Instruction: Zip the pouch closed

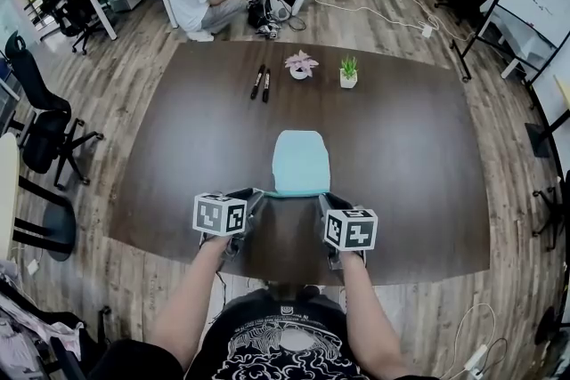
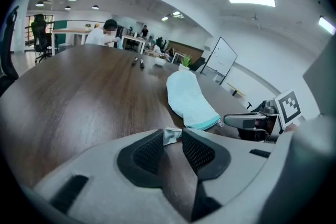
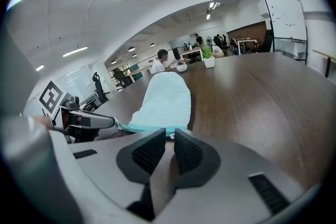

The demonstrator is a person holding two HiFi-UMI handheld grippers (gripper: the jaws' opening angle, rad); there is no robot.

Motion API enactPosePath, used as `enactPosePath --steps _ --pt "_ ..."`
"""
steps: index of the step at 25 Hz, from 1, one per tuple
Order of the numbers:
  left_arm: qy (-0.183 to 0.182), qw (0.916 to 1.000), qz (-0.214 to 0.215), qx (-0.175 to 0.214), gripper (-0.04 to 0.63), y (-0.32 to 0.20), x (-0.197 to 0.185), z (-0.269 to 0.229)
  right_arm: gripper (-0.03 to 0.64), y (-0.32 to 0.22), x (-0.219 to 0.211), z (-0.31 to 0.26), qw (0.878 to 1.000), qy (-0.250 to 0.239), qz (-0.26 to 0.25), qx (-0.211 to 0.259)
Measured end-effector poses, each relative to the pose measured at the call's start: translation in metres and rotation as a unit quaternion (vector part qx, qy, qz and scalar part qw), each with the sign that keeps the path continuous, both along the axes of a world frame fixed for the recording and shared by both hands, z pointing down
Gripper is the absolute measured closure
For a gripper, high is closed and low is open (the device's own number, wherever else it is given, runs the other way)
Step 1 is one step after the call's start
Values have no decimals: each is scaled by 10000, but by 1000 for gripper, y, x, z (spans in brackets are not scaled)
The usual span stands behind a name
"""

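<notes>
Dark wood table (image 1: 178,147) takes up most of the shot. The pale blue pouch (image 1: 301,160) lies flat on it, close to the edge nearest us, with its teal zip edge (image 3: 149,128) facing us. We've got a gripper at each near corner.

The left gripper (image 2: 172,134) has its jaws a little apart. A small grey fabric tab (image 2: 170,137) sits between the tips, and it looks loose rather than pinched. The right gripper (image 3: 169,135) shows only a narrow gap, with nothing between the pads as far as we can tell. The zip edge is just past its tips.

There's also a tiny pale bit (image 2: 219,123) at the pouch's right corner that we'd guess is the slider. So we reckon the zip has run to its end and it's let-go time.

Our tip: open both grippers wider before backing off, pull straight back, and make sure that tab doesn't snag and drag the pouch along.
</notes>
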State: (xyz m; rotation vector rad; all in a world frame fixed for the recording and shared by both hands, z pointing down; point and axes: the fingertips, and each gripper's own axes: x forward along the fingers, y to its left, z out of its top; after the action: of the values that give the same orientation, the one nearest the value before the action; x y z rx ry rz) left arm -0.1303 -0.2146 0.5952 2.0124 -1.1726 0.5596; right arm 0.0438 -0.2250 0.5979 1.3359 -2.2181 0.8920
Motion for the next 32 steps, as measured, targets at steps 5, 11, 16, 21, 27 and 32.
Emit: enactPosePath --steps 5,11,16,21,27,32 --pt "-120 9996 -42 242 500 -9 -3 -15 568 -7 5 -12 9999 4 35 139" --pt "-189 9970 54 755 500 -29 5 -55 569 -19 11 -39 9990 24 51 451" --pt "-176 9930 128 1164 500 -45 12 -90 569 -31 16 -73 9968 48 42 803" --pt "-196 9882 152 1512 500 -54 15 -121 575 -43 21 -113 9923 73 47 1238" --pt "-326 9790 132 2007 502 -61 11 -165 600 -49 23 -158 9848 147 49 1732" --pt "-482 9687 88 2432 512 -63 6 -200 609 -50 22 -186 9783 239 9 2058"
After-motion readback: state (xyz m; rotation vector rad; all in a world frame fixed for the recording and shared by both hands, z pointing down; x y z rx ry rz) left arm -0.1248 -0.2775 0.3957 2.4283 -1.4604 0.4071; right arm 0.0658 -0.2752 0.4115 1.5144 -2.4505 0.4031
